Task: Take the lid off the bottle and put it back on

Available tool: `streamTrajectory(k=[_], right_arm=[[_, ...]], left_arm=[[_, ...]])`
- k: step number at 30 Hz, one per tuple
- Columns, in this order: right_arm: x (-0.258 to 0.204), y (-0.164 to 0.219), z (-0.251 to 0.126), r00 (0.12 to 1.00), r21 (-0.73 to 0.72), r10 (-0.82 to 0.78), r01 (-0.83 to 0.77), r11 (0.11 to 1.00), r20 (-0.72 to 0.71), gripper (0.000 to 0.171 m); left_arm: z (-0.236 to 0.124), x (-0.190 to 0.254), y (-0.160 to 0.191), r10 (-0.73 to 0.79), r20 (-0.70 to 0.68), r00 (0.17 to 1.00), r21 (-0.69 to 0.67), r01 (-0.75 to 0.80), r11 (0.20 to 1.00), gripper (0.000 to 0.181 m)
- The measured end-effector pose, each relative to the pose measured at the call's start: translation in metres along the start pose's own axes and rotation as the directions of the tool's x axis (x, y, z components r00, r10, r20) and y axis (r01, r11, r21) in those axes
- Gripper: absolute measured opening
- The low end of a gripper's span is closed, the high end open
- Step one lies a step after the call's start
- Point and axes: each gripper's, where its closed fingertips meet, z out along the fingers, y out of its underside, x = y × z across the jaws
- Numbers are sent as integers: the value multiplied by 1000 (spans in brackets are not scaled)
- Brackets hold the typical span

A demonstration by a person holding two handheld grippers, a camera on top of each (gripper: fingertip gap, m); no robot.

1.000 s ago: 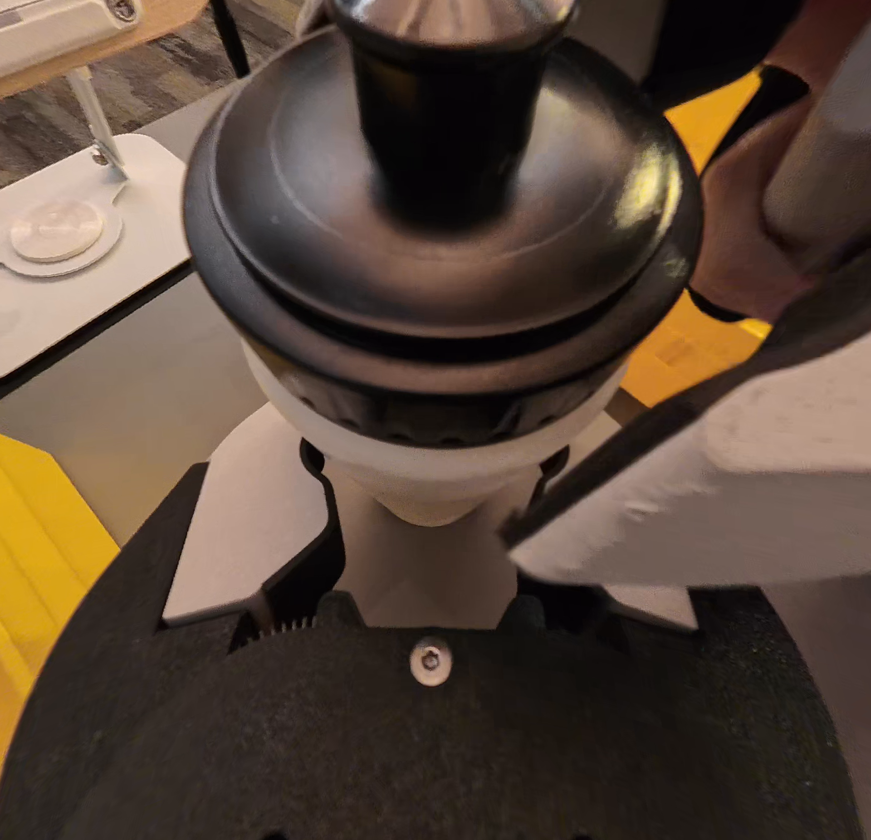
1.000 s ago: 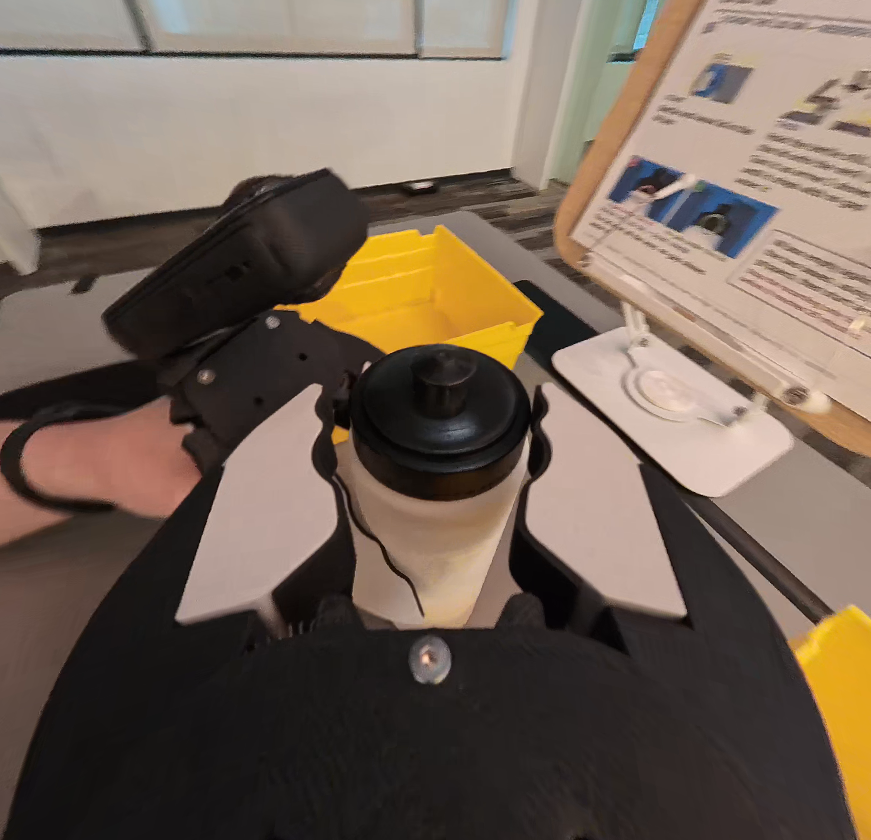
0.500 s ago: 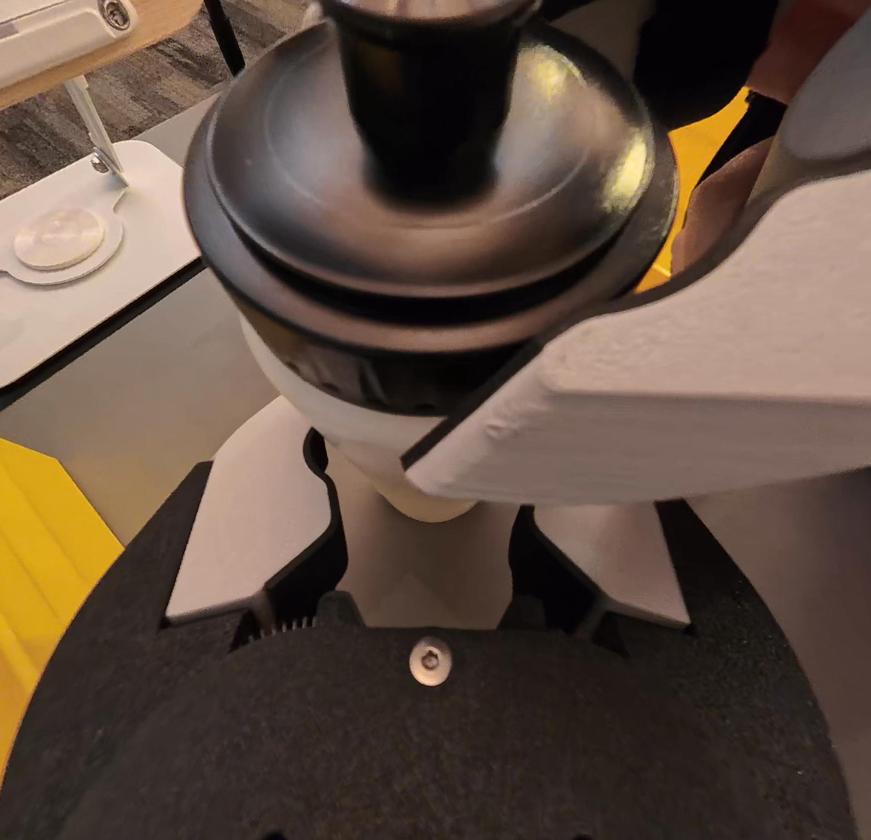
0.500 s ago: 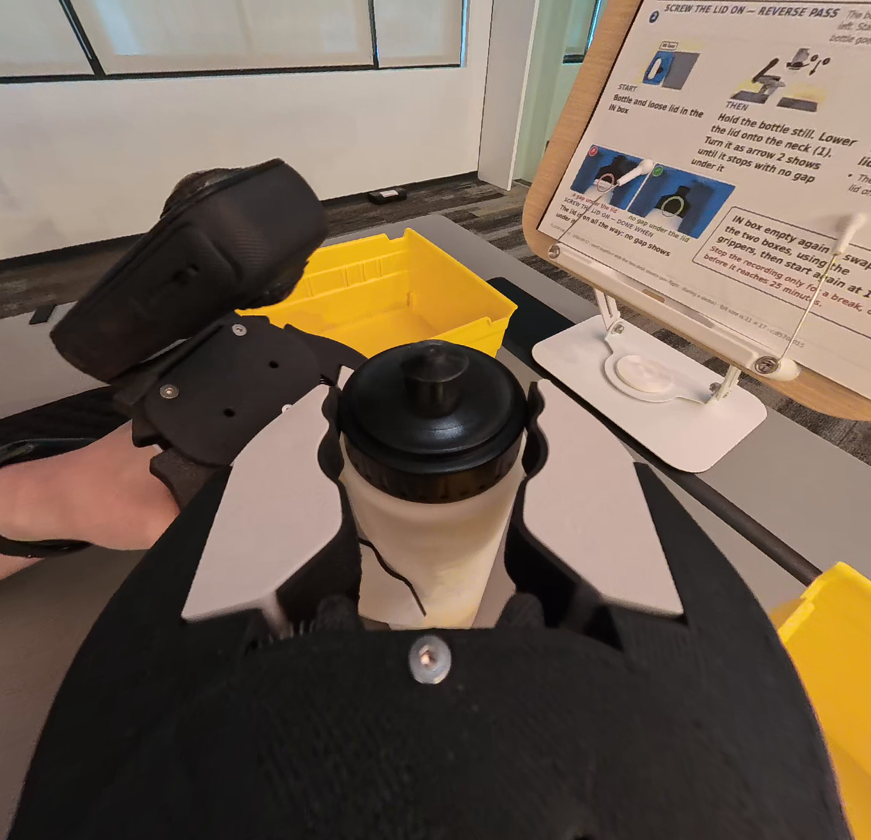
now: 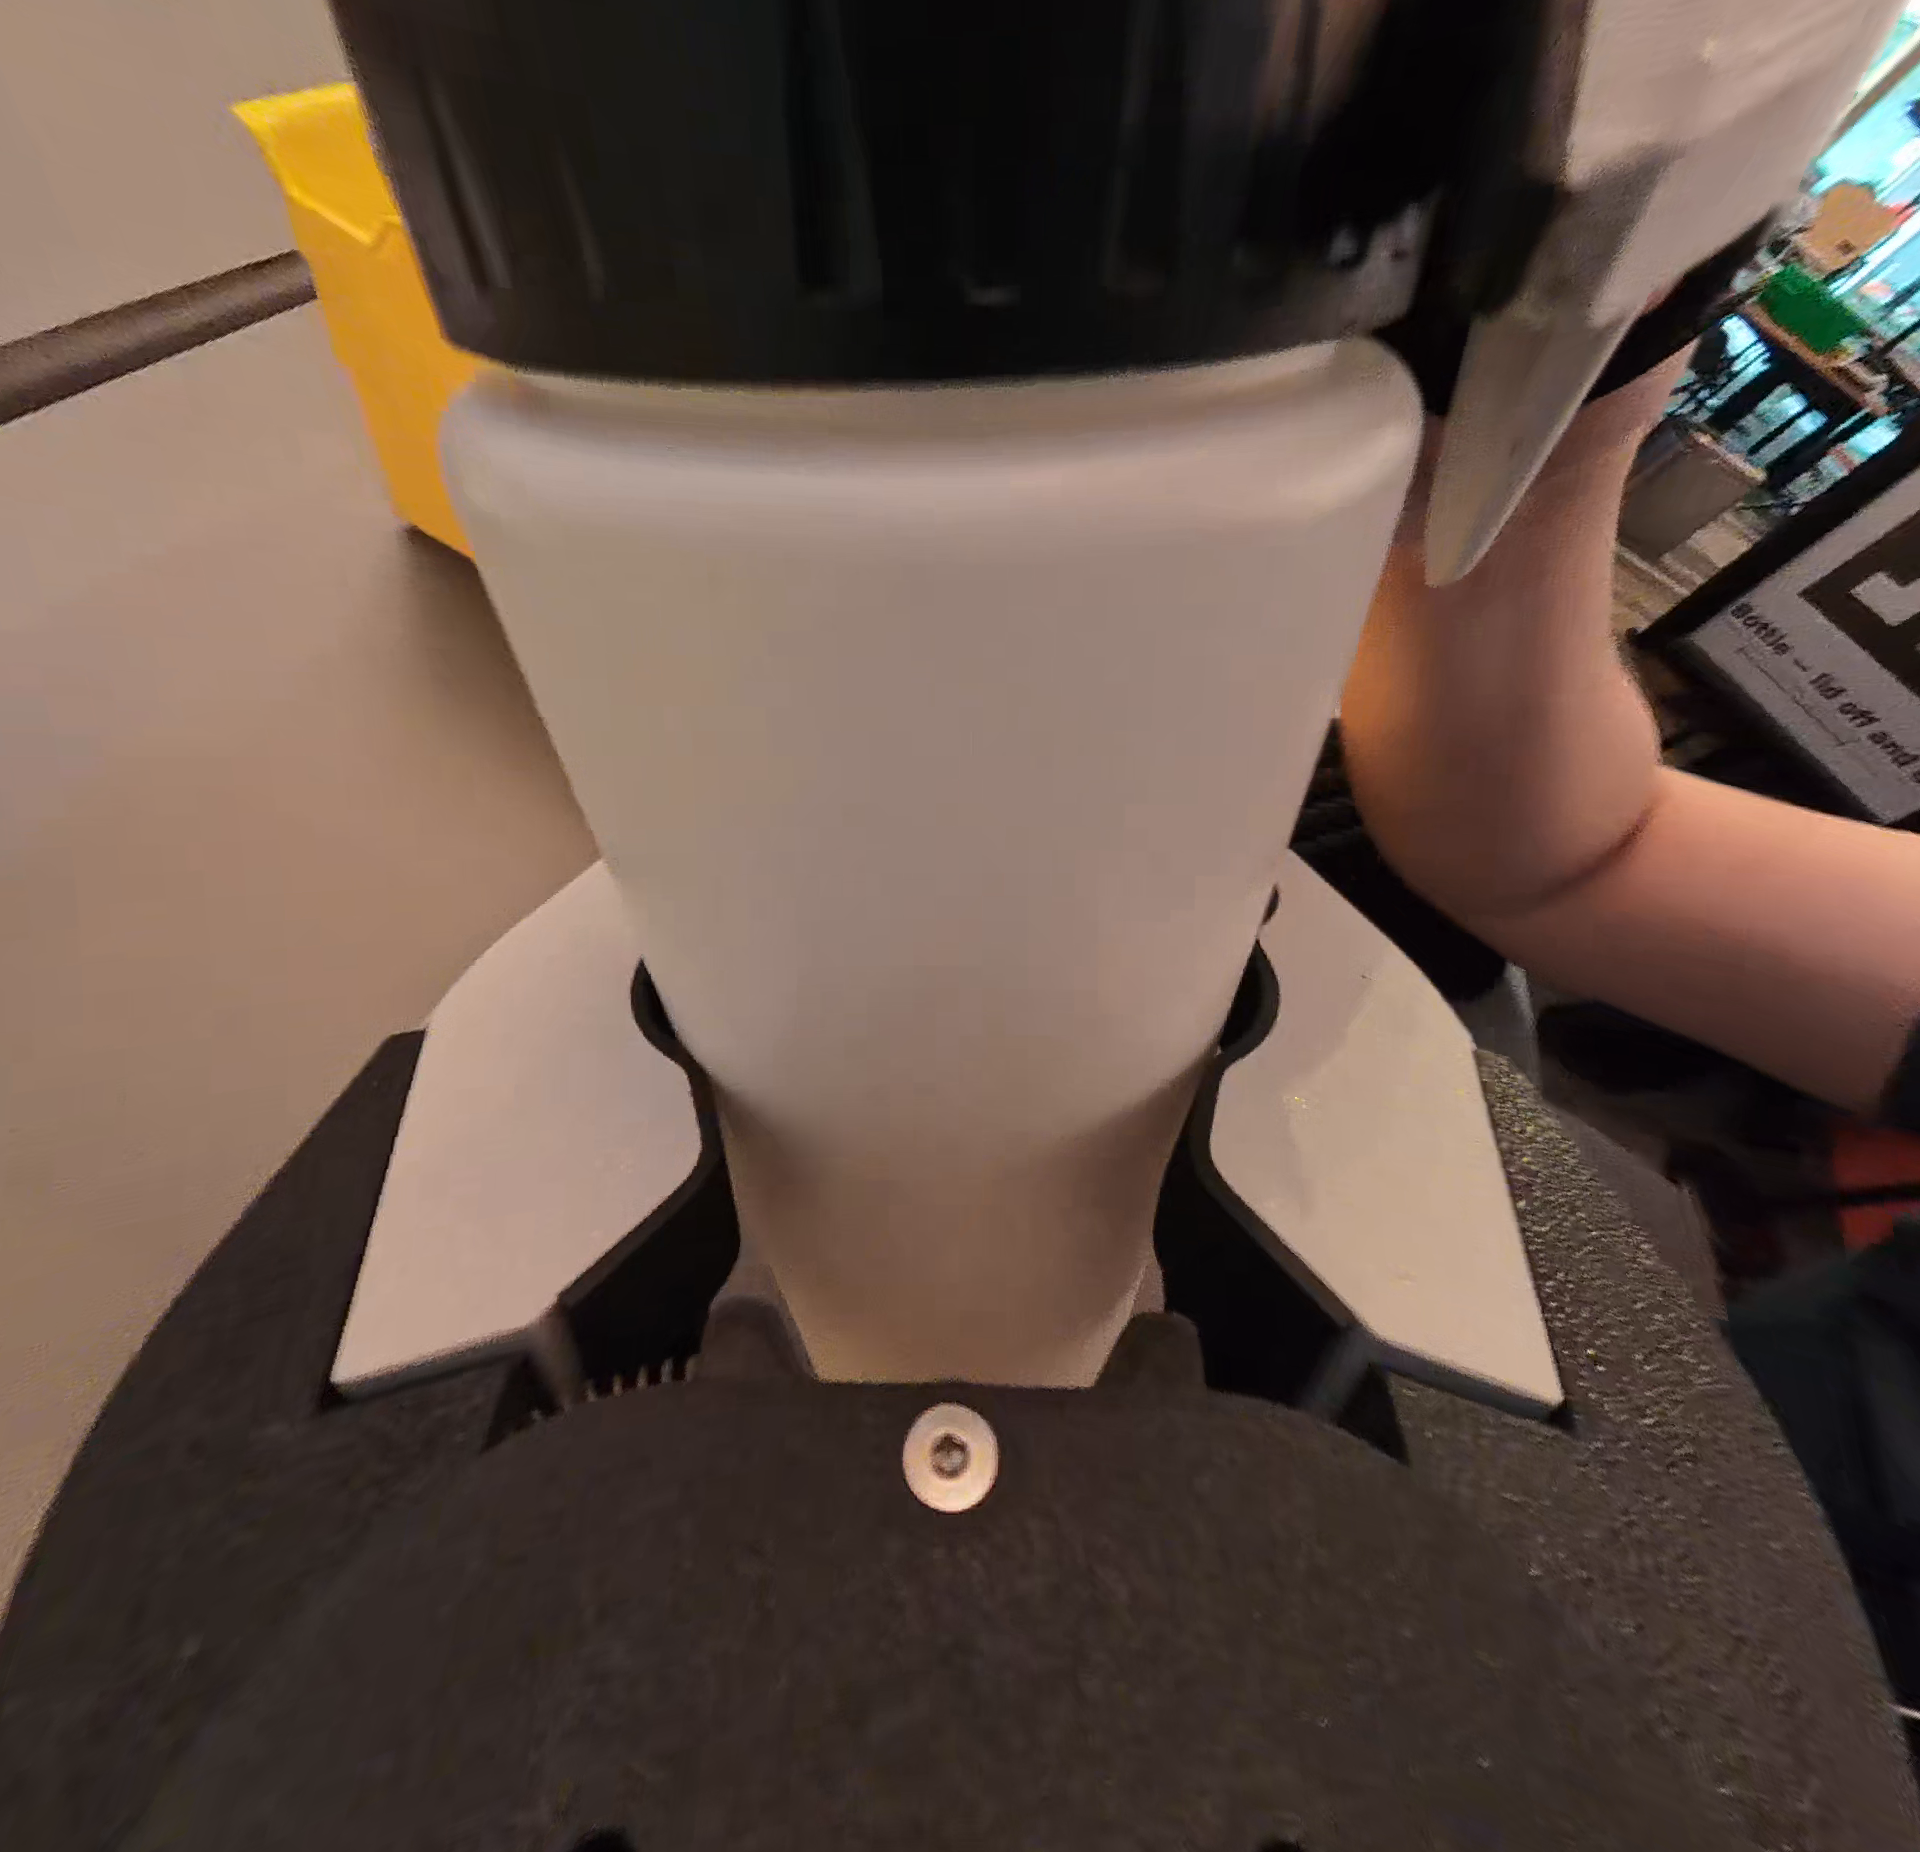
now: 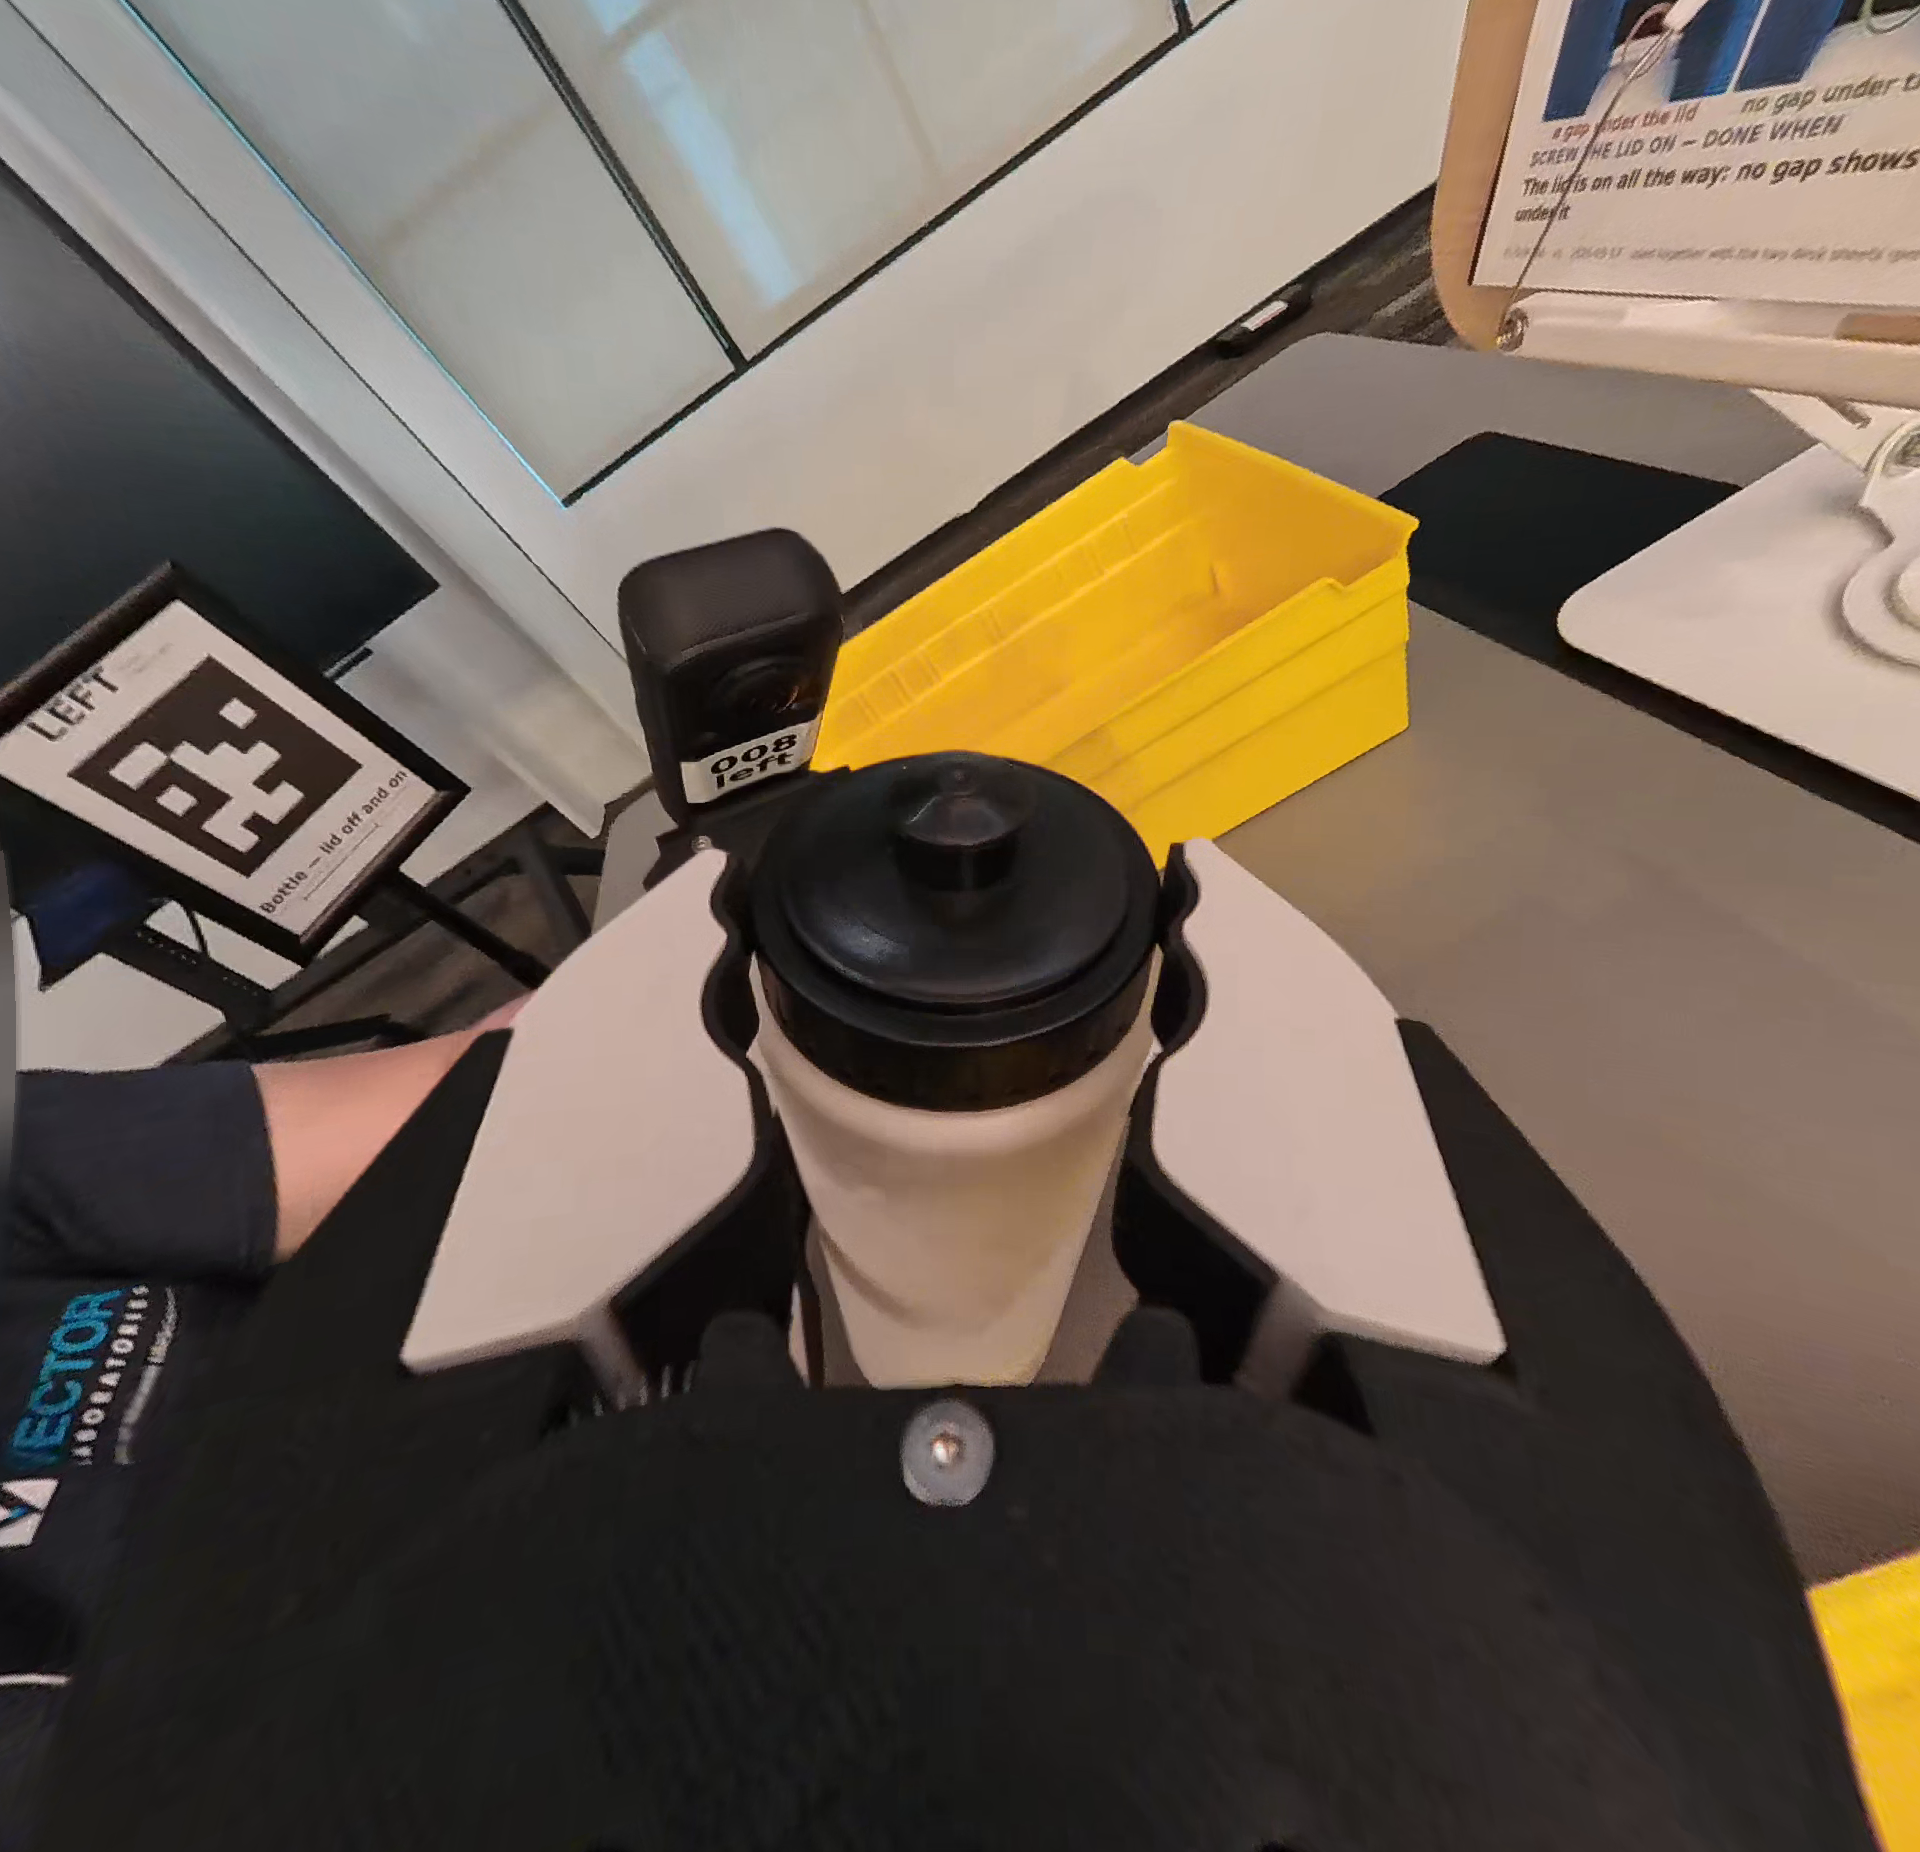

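Observation:
A white bottle (image 5: 935, 711) with a black lid (image 5: 914, 140) fills the left wrist view. Its body stands between the wide-spread fingers of my left gripper (image 5: 951, 981), which is open around it, low on the body. My right gripper (image 6: 951, 919) is shut on the black lid (image 6: 935, 940), with one pad on each side of the rim. The white bottle body (image 6: 935, 1179) hangs below it. One right finger (image 5: 1507, 431) shows at the lid in the left wrist view. The left gripper's camera housing (image 6: 727, 659) sits just behind the bottle.
A yellow bin (image 6: 1195, 659) lies on the grey table (image 6: 1558, 971) behind the bottle and also shows in the left wrist view (image 5: 353, 275). A second yellow bin (image 6: 1870, 1698) is at the lower right. An instruction board (image 6: 1714, 140) on a white base (image 6: 1766, 639) stands at the right. A person's hand (image 5: 1507, 763) is beside the bottle. My right fingertips sit around 10 cm from my left ones.
My left gripper has dropped from lid level to the bottle's body, and its fingers have spread wider. My right gripper has stayed shut on the lid while swinging to the left.

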Motion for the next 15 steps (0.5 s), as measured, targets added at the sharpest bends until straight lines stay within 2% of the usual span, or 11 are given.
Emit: streamTrajectory(k=[4,9,15], right_arm=[[0,2,5,991,-14,-135,135,991,-20,76],[-9,6,7,928,-33,-371,371,928,-4,76],[-14,8,5,886,-45,-463,463,885,12,80]], left_arm=[[4,-13,3,50,60,997,-14,-49,999,100],[10,-26,-5,184,172,968,120,-206,971,100],[13,-25,-9,237,205,950,220,-280,934,101]])
